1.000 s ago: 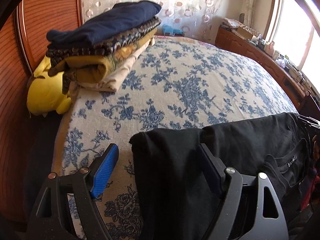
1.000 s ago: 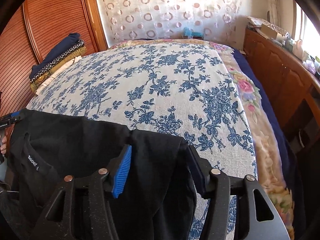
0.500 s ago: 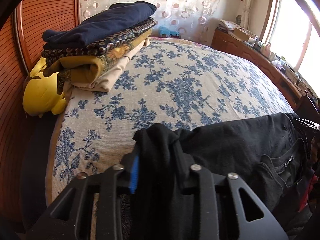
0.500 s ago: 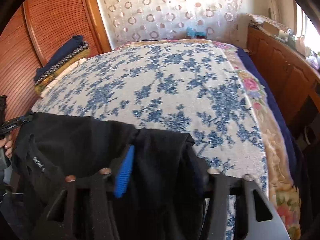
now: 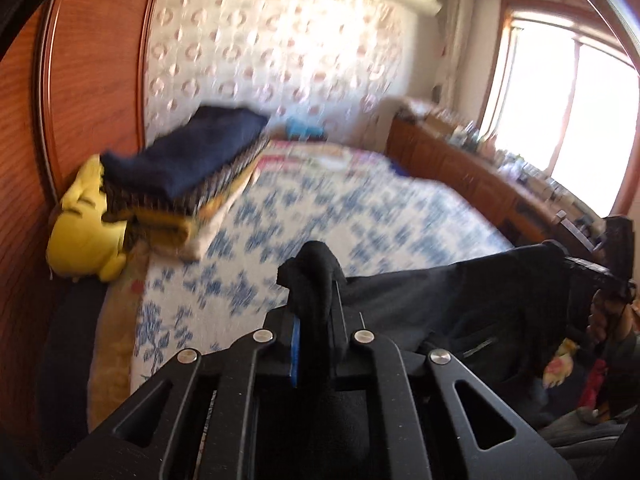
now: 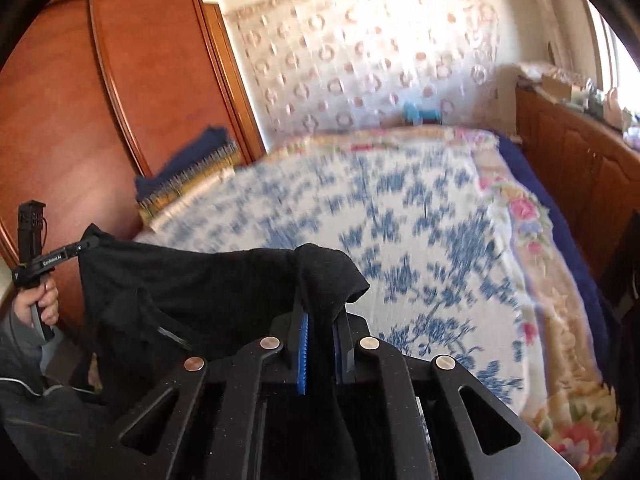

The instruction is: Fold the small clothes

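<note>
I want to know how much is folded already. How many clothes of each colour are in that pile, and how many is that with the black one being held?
Dark blue: 1
Dark patterned: 1
Yellow: 1
Cream: 1
Black, held by both grippers: 1
Total: 5

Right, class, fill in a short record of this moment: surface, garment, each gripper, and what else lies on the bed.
surface: bed with blue floral white bedspread
garment: black fabric garment, stretched between both grippers
left gripper: jaws just closed, pinching one bunched end of the garment
right gripper: jaws just closed, pinching the other end
pile: folded clothes stack, navy on top, at the bed's far left
beside the pile: yellow plush toy
picture quality: blurred
</note>
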The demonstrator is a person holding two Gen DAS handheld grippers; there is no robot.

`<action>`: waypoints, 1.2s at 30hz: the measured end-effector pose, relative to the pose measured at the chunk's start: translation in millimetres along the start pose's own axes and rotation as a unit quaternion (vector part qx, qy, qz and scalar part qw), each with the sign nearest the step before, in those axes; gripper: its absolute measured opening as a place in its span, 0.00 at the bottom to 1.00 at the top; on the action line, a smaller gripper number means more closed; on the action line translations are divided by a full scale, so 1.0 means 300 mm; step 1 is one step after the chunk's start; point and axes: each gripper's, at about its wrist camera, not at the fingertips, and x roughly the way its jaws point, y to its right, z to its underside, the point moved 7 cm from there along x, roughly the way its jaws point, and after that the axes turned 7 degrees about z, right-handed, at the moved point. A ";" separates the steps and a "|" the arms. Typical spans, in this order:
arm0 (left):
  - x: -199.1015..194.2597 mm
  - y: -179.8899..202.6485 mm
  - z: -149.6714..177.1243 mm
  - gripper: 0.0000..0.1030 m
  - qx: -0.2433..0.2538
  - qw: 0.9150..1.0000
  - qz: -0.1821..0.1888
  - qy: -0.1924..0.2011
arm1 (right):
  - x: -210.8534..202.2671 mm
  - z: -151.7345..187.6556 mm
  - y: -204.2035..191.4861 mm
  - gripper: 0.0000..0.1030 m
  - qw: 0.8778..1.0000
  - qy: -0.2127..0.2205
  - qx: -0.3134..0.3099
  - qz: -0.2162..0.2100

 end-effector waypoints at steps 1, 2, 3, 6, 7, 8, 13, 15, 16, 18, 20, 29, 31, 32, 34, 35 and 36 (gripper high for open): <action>-0.030 0.020 -0.018 0.10 0.002 1.000 0.006 0.010 | -0.041 -0.015 -0.005 0.08 1.000 0.013 -0.001 -0.001; -0.063 0.040 -0.039 0.10 0.005 1.000 0.012 0.021 | -0.079 -0.026 -0.010 0.08 1.000 0.024 -0.003 -0.002; -0.095 0.058 -0.061 0.10 0.008 0.999 0.016 0.033 | -0.124 -0.039 -0.019 0.08 0.999 0.037 -0.005 -0.005; -0.181 0.099 -0.136 0.10 0.013 0.997 0.028 0.066 | -0.258 -0.079 -0.034 0.08 0.997 0.076 -0.012 -0.011; -0.204 0.108 -0.166 0.10 0.014 0.997 0.031 0.076 | -0.298 -0.101 -0.035 0.08 0.996 0.088 -0.013 -0.014; -0.225 0.115 -0.203 0.10 0.017 0.996 0.033 0.084 | -0.343 -0.132 -0.035 0.08 0.995 0.101 -0.013 -0.015; -0.228 0.117 -0.443 0.10 0.049 0.992 0.004 0.113 | -0.492 -0.331 -0.028 0.08 0.987 0.153 -0.043 -0.009; -0.154 0.114 -0.553 0.10 0.069 0.992 -0.012 0.107 | -0.491 -0.440 -0.019 0.08 0.985 0.158 -0.064 0.009; -0.093 0.108 -0.604 0.10 0.077 0.992 -0.019 0.099 | -0.472 -0.493 -0.011 0.08 0.985 0.156 -0.072 0.019; 0.036 0.082 -0.669 0.12 0.083 0.993 -0.024 0.086 | -0.390 -0.594 0.017 0.09 0.985 0.145 -0.081 0.051; 0.227 0.026 -0.702 0.27 0.086 0.994 -0.038 0.061 | -0.232 -0.672 0.063 0.09 0.985 0.126 -0.069 0.092; 0.605 -0.066 -0.460 0.76 0.067 0.996 -0.020 -0.051 | 0.347 -0.459 0.293 0.29 0.984 -0.025 -0.010 0.174; 0.598 -0.059 -0.410 0.77 0.069 0.996 -0.013 -0.062 | 0.383 -0.394 0.311 0.29 0.986 -0.043 -0.006 0.159; 0.598 -0.044 -0.390 0.77 0.072 0.995 -0.012 -0.069 | 0.392 -0.362 0.317 0.30 0.986 -0.052 -0.011 0.159; 0.604 -0.038 -0.352 0.77 0.075 0.994 -0.017 -0.078 | 0.398 -0.309 0.326 0.31 0.986 -0.062 -0.017 0.155; 0.606 -0.032 -0.337 0.77 0.072 0.994 -0.017 -0.081 | 0.411 -0.304 0.326 0.35 0.987 -0.065 -0.014 0.149; 0.599 -0.035 -0.320 0.77 0.068 0.994 -0.016 -0.083 | 0.415 -0.282 0.324 0.38 0.987 -0.069 -0.010 0.142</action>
